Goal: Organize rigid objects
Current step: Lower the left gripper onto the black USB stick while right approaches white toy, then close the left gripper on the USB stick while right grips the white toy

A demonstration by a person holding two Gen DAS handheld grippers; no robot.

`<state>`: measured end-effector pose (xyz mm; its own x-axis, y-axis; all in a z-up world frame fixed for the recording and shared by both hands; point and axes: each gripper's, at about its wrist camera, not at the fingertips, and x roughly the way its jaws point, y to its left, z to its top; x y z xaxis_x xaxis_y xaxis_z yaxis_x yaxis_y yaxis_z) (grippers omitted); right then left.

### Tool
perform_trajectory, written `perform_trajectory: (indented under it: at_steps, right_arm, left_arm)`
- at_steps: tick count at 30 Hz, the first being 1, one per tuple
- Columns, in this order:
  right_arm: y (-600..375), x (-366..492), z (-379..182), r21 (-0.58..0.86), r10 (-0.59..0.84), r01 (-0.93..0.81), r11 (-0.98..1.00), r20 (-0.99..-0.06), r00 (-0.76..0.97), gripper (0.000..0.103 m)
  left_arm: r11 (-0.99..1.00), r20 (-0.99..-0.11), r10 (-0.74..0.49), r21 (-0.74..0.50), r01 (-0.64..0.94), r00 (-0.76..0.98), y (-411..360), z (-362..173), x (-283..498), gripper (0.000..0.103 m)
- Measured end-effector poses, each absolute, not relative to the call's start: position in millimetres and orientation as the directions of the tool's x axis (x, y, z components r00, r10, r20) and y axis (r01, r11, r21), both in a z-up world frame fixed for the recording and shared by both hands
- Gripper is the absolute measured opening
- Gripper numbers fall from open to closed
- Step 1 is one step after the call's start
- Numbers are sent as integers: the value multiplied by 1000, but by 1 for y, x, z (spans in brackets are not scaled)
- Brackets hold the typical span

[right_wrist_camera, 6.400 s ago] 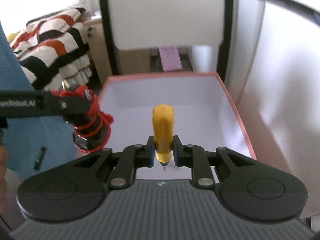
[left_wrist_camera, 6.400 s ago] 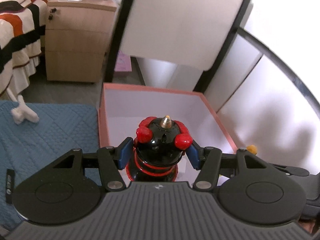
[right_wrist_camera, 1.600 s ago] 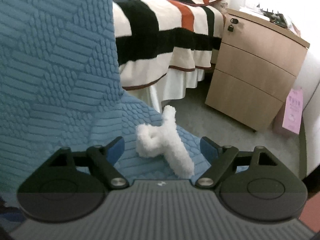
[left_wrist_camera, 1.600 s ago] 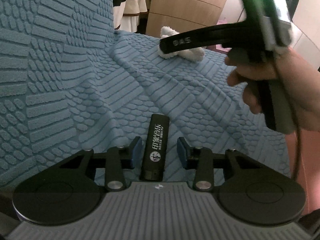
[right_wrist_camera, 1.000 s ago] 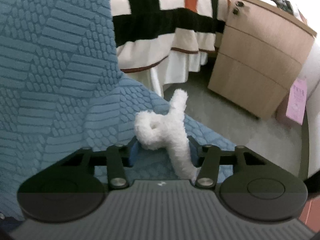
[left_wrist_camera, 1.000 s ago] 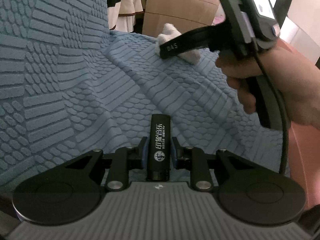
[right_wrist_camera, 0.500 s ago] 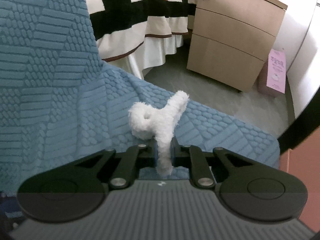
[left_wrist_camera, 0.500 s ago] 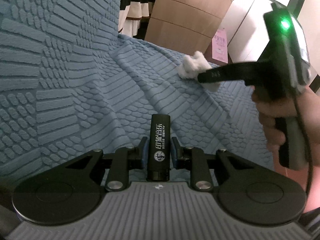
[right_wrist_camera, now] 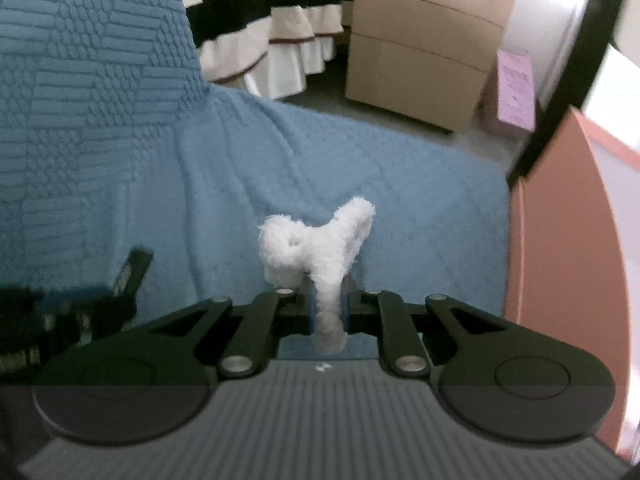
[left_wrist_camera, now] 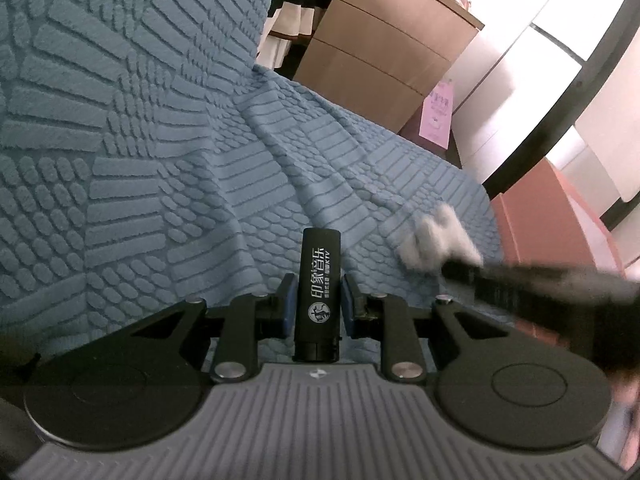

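Note:
My left gripper (left_wrist_camera: 317, 300) is shut on a black lighter (left_wrist_camera: 319, 288) with white printed characters and holds it above the blue quilted cover (left_wrist_camera: 160, 160). My right gripper (right_wrist_camera: 327, 304) is shut on a white fluffy toy (right_wrist_camera: 316, 244), lifted off the blue cover (right_wrist_camera: 360, 168). The toy (left_wrist_camera: 436, 240) and right gripper also show blurred in the left wrist view, to the right of the lighter. The left gripper with the lighter (right_wrist_camera: 132, 268) shows blurred at lower left in the right wrist view.
A salmon-coloured box (right_wrist_camera: 560, 240) stands to the right of the cover; it also shows in the left wrist view (left_wrist_camera: 540, 216). A wooden drawer cabinet (right_wrist_camera: 424, 40) and a striped bedspread (right_wrist_camera: 260, 8) lie beyond. A pink card (right_wrist_camera: 516, 88) leans by the cabinet.
Both grippers closed on their objects and lifted them off the cover. They have since swung right toward the salmon box, and the right gripper now sits low at the left gripper's right.

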<state>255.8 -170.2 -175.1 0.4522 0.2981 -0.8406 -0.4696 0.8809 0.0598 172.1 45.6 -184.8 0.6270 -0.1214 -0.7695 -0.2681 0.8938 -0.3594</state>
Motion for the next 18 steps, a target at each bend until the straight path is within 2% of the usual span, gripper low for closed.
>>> perform_trajectory:
  at_steps: [12,15,18]
  right_arm:
    - [-197,187,-173,43,235,-395,918,-859,455,16]
    - [-198,182,-178,75,246,-377,923,-869,429,21]
    - [-193,182,-181,92,268,-391,916,-866,422,37]
  left_arm:
    - [885,-764,-171,-396,-244,623,36,-183,165,27]
    - [891,-769,-170,-387,-237,616,32,-185,166,27]
    - [896,-772,-167,-378,-232,613,30,-186,167,27]
